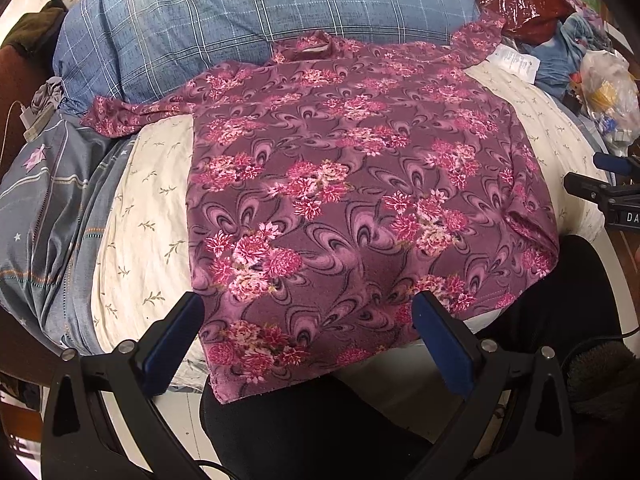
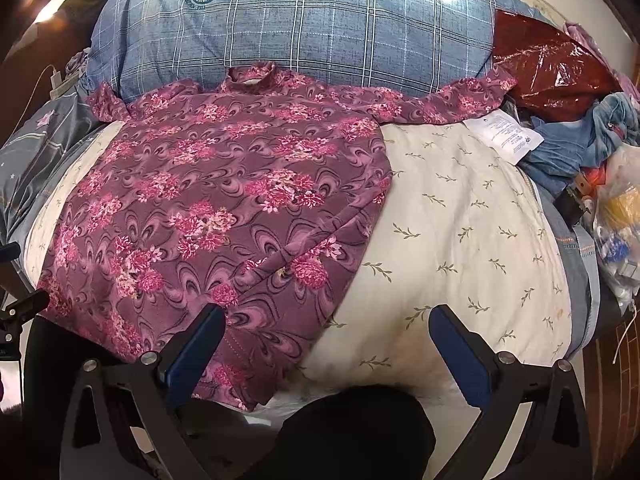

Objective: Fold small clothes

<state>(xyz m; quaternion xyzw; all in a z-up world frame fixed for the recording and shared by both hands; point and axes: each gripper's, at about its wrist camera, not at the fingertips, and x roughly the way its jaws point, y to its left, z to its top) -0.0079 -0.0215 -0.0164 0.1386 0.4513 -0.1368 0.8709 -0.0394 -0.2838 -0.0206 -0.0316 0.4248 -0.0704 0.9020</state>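
A purple shirt with pink flowers [image 1: 352, 184] lies spread flat on a cream leaf-print quilt [image 1: 136, 216], collar toward the far pillow, both sleeves stretched out sideways. It also shows in the right wrist view [image 2: 208, 208], left of centre. My left gripper [image 1: 306, 316] is open and empty, hovering over the shirt's near hem. My right gripper [image 2: 326, 328] is open and empty above the shirt's near right corner and the quilt [image 2: 460, 220]. The right gripper's tip also shows at the right edge of the left wrist view [image 1: 600, 188].
A blue plaid pillow [image 1: 248, 20] lies behind the shirt. A grey patterned cover [image 1: 52, 200] lies left. A red plastic bag [image 2: 552, 68], a white paper tag [image 2: 504, 132], blue denim clothes [image 2: 580, 140] and a clear plastic bag [image 2: 620, 232] crowd the right. The person's dark legs [image 1: 320, 432] are nearest.
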